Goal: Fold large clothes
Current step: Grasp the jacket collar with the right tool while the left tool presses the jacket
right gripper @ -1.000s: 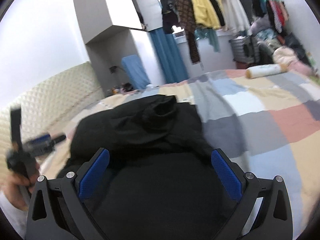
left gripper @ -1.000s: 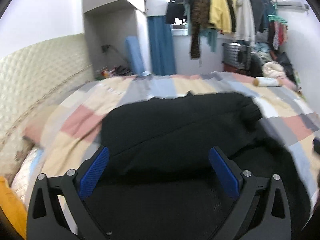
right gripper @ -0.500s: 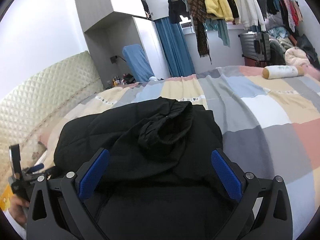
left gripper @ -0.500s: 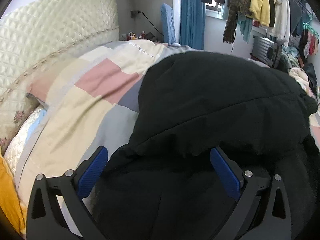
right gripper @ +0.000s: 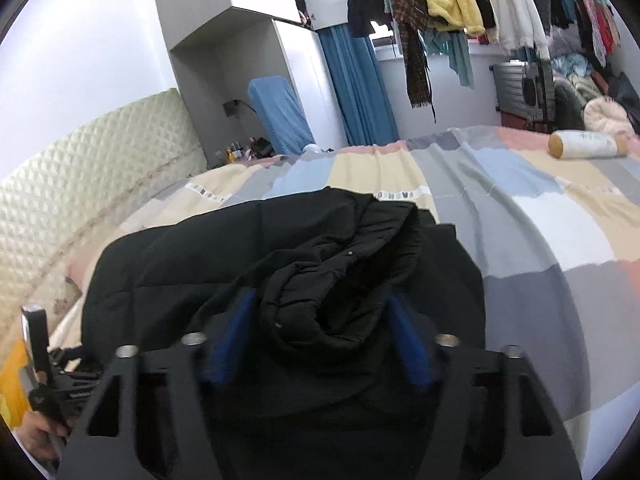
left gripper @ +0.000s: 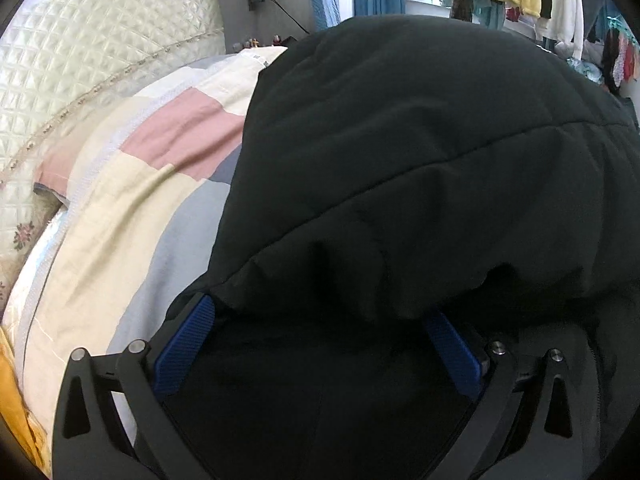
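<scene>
A large black padded jacket [left gripper: 420,140] lies on the patchwork bed; it also shows in the right wrist view [right gripper: 192,272], with its rolled hood [right gripper: 340,280] on top. My left gripper [left gripper: 320,320] is open, its blue pads under the edge of a folded black layer, which hides the tips. My right gripper [right gripper: 320,320] has its blue pads on both sides of the hood bundle, partly closed and blurred. The left gripper's handle [right gripper: 40,360] shows at the lower left of the right wrist view.
A quilted cream headboard [left gripper: 80,64] stands at the left. The patchwork bedcover [right gripper: 540,220] spreads to the right, with a cream bolster [right gripper: 584,144] at its far edge. A rack of hanging clothes [right gripper: 460,4] and a blue curtain [right gripper: 356,88] stand beyond the bed.
My left gripper moved forward and low, its pads sliding under the jacket's folded edge. My right gripper moved onto the hood and its jaws narrowed around it.
</scene>
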Demonstrator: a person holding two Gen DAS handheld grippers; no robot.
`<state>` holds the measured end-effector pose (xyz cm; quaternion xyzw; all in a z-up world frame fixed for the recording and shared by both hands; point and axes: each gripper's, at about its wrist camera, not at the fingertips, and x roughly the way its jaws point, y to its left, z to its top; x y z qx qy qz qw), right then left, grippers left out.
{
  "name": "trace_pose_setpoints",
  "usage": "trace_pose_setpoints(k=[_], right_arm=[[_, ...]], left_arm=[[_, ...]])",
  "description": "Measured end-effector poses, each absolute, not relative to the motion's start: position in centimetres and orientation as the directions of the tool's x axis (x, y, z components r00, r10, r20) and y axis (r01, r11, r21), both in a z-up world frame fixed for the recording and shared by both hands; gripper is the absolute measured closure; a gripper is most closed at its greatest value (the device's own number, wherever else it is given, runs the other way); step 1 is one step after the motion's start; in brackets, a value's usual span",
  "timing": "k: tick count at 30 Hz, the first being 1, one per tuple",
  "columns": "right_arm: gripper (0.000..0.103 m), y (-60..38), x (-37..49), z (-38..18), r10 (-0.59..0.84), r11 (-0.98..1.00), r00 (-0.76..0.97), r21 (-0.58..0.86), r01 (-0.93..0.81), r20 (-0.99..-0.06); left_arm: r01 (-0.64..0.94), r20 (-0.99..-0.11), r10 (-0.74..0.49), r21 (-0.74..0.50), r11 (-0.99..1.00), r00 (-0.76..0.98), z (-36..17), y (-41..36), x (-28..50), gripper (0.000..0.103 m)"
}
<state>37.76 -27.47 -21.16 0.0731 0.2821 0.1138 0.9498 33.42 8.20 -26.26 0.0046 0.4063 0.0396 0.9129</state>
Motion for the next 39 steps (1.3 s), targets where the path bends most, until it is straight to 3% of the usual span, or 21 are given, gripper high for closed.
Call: trace_pose_setpoints(k=[3,9,14,23,34,38,39], right_arm=[[0.077,-27.4,37.3,-20.6,0.266,0.961,0.821,0.209,-0.182,-0.506],[0.086,-26.1,35.7,-18.4,0.305,0.951,0.840,0.191,-0.243,-0.448],[0.086,-24.7,35.3,-17.7,0.335,0.942,0.838,0.177,-0.285,-0.431],[0.086,-22.5,37.0,-19.9,0.306,0.952,0.816,0.134,-0.276,-0.490],[0.086,-22.3,41.5,-25.7,0.194,0.979,0.729,0.085,-0.184,-0.657],[0.079,-22.1,40.7,-24.9,0.200,0.978,0.722,0.090,-0.189,-0.662],[0.072,-22.3,40.1,-24.8,0.212,0.976,0.719,0.102,-0.194,-0.662]], left_arm=[[-0.102,-0.729,0.102,0.044,0.994,0.677,-26.1,8.6,33.5,0.000],[-0.198,-0.698,0.143,0.001,0.980,0.702,-24.9,11.1,33.2,0.000],[-0.256,-0.686,0.159,-0.042,0.966,0.710,-24.2,13.7,33.1,0.000],[-0.330,-0.683,0.145,-0.149,0.932,0.716,-24.3,16.7,32.4,0.000],[-0.299,-0.681,0.120,-0.152,0.942,0.722,-24.5,16.3,33.7,0.000],[-0.304,-0.689,0.112,-0.164,0.938,0.716,-24.6,16.6,33.6,0.000],[-0.304,-0.691,0.108,-0.168,0.938,0.715,-24.5,16.6,33.6,0.000]])
